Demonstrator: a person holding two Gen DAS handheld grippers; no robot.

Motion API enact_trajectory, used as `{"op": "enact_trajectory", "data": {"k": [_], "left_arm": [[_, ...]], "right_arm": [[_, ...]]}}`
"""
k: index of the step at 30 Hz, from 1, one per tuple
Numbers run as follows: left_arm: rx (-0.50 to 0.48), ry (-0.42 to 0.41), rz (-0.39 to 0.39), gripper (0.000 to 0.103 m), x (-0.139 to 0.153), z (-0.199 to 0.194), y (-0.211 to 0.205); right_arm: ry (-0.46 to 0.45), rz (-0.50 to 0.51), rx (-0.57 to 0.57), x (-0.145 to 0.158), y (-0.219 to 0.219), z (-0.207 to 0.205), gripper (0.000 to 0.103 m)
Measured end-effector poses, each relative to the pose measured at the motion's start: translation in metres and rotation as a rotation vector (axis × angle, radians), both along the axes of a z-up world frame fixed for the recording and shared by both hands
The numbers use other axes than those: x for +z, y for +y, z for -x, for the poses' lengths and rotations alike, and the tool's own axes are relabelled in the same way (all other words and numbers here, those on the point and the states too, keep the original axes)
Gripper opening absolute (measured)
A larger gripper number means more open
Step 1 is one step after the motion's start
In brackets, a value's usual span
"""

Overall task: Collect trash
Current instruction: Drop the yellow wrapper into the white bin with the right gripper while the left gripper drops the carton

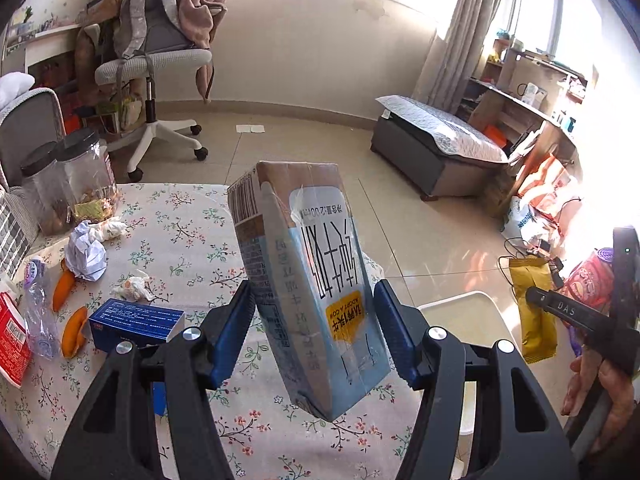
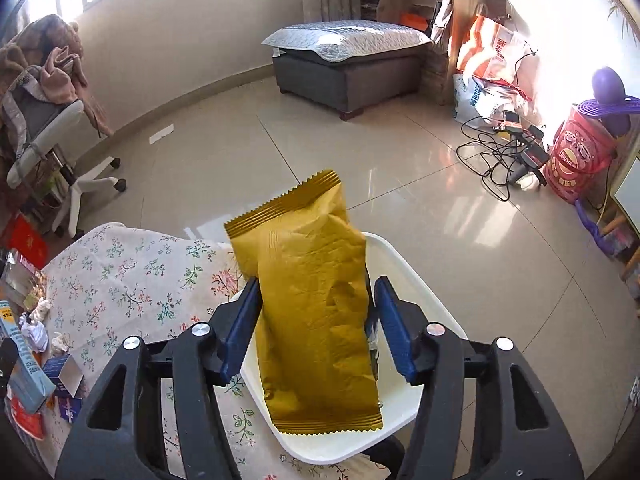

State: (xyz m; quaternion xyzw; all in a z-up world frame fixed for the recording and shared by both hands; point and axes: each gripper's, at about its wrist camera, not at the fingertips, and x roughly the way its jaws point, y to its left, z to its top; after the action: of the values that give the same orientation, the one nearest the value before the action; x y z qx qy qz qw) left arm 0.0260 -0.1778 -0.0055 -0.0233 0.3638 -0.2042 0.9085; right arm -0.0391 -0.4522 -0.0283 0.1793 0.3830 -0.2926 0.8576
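Observation:
My left gripper (image 1: 314,312) is shut on a blue and brown milk carton (image 1: 308,280), held tilted above the floral table (image 1: 192,232). My right gripper (image 2: 316,316) is shut on a yellow snack wrapper (image 2: 312,320), held over a white bin (image 2: 400,412) at the table's right edge. The wrapper (image 1: 534,312) and the bin's rim (image 1: 460,304) also show in the left wrist view. On the table lie crumpled paper (image 1: 86,254), tissue wads (image 1: 132,288), orange peels (image 1: 74,330), a blue box (image 1: 136,322), a crushed plastic bottle (image 1: 38,308) and a red packet (image 1: 12,340).
Two plastic jars (image 1: 76,184) stand at the table's far left. An office chair (image 1: 156,64) stands beyond the table. A grey ottoman (image 2: 348,64), bags (image 2: 492,68), cables (image 2: 492,152) and a red chip tub (image 2: 576,160) are on the floor to the right.

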Motion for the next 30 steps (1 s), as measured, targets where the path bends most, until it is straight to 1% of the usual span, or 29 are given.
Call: {"op": "enact_trajectory", "data": {"k": [2,5,8,14,17,21,26,28,29,30], "left_arm": [[-0.034,0.004,-0.005,0.061,-0.001,0.002,-0.017],[-0.087,0.013,-0.01,0.061,-0.003,0.005,-0.045],[-0.143,0.023,-0.013,0.061,-0.006,0.01,-0.072],[-0.252,0.044,-0.015,0.061,-0.01,0.02,-0.125],[-0.298,0.05,-0.025,0.061,-0.014,0.026,-0.148],[-0.349,0.072,-0.027,0.061,-0.02,0.033,-0.175],[-0.392,0.116,-0.023,0.062,-0.032,0.038,-0.197],[-0.405,0.137,-0.025,0.072,-0.034,0.038,-0.201],[-0.407,0.141,-0.026,0.08,-0.035,0.038,-0.201],[-0.408,0.143,-0.032,0.082,-0.035,0.038,-0.202]], "right_arm": [[-0.031,0.016,-0.033,0.005,-0.007,0.009,0.077],[-0.081,0.042,-0.114,0.014,-0.019,0.026,0.091],[-0.118,0.062,-0.193,0.021,-0.031,0.043,0.095],[-0.164,0.093,-0.337,0.028,-0.052,0.069,0.096],[-0.176,0.101,-0.375,0.027,-0.058,0.076,0.096],[-0.185,0.14,-0.418,0.031,-0.067,0.084,0.096],[-0.208,0.171,-0.48,0.035,-0.074,0.096,0.096],[-0.21,0.16,-0.498,0.034,-0.079,0.1,0.096],[-0.21,0.157,-0.505,0.033,-0.08,0.101,0.096],[-0.209,0.156,-0.51,0.033,-0.08,0.101,0.096]]}}
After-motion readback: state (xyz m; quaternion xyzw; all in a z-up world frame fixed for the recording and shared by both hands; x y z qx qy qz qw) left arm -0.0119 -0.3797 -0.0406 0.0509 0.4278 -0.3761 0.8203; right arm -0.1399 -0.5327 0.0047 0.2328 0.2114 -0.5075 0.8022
